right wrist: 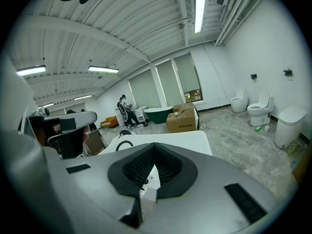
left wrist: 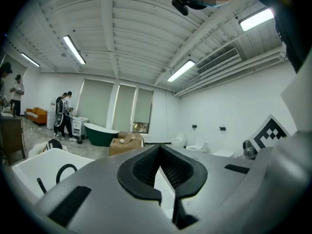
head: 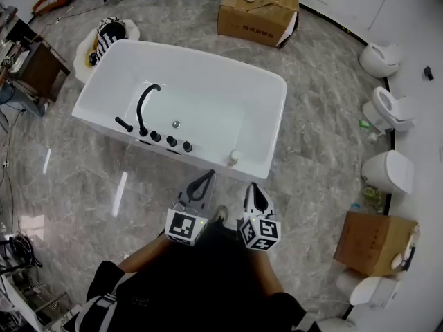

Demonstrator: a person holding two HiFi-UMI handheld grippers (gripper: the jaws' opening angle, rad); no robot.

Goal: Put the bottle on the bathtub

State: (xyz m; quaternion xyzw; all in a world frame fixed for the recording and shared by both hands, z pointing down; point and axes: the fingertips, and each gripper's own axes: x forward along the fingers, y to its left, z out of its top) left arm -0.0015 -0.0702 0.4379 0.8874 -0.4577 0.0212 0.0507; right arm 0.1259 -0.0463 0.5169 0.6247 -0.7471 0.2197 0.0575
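The white bathtub (head: 208,68) with a black faucet (head: 144,106) and black knobs fills the middle of the head view. A small white bottle (head: 234,158) stands upright on the tub's near rim, towards its right corner. My left gripper (head: 205,179) is shut and holds nothing; it is just short of the near rim, left of the bottle. My right gripper (head: 254,189) is also shut and empty, and sits slightly below and right of the bottle. The left gripper (left wrist: 160,149) shows its jaws closed tip to tip, and the right gripper (right wrist: 154,149) does too, above the tub (right wrist: 170,139).
A cardboard box (head: 258,11) lies beyond the tub and another (head: 374,242) at the right. Several white toilets (head: 387,109) line the right wall. A striped item (head: 109,37) lies past the tub's far left corner. People (left wrist: 62,117) stand far off by a green tub (left wrist: 100,133).
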